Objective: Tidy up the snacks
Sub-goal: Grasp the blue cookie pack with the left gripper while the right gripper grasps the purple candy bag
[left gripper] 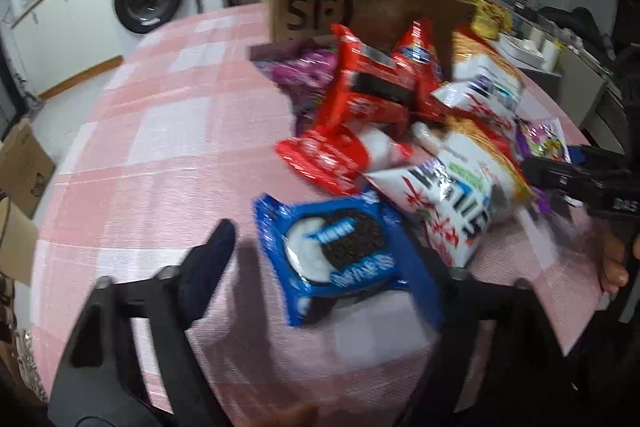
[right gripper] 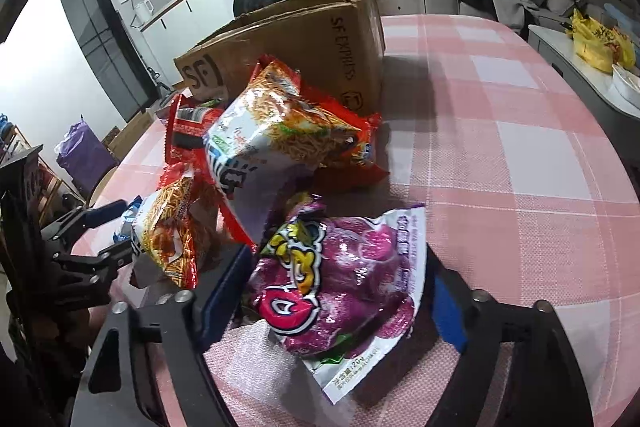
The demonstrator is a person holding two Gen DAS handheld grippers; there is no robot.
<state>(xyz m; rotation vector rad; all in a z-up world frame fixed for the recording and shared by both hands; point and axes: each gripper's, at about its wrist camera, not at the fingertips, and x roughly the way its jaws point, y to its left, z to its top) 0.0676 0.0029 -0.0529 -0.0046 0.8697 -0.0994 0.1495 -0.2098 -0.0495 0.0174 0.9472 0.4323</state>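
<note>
While the left tool [left gripper: 320, 267] sits wide open around the blue cookie pack [left gripper: 336, 255] on the pink checked table [left gripper: 160, 131], the right tool [right gripper: 340, 291] is open around the purple candy bag [right gripper: 340, 287]. More snack bags [right gripper: 276, 131] lie piled beside the cardboard box [right gripper: 320, 43].

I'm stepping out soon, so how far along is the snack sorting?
Barely started: nothing looks sorted. The left tool is open around the blue cookie pack; the right tool brackets the purple bag. The noodle packs and red packs are still piled by the cardboard box.
</note>
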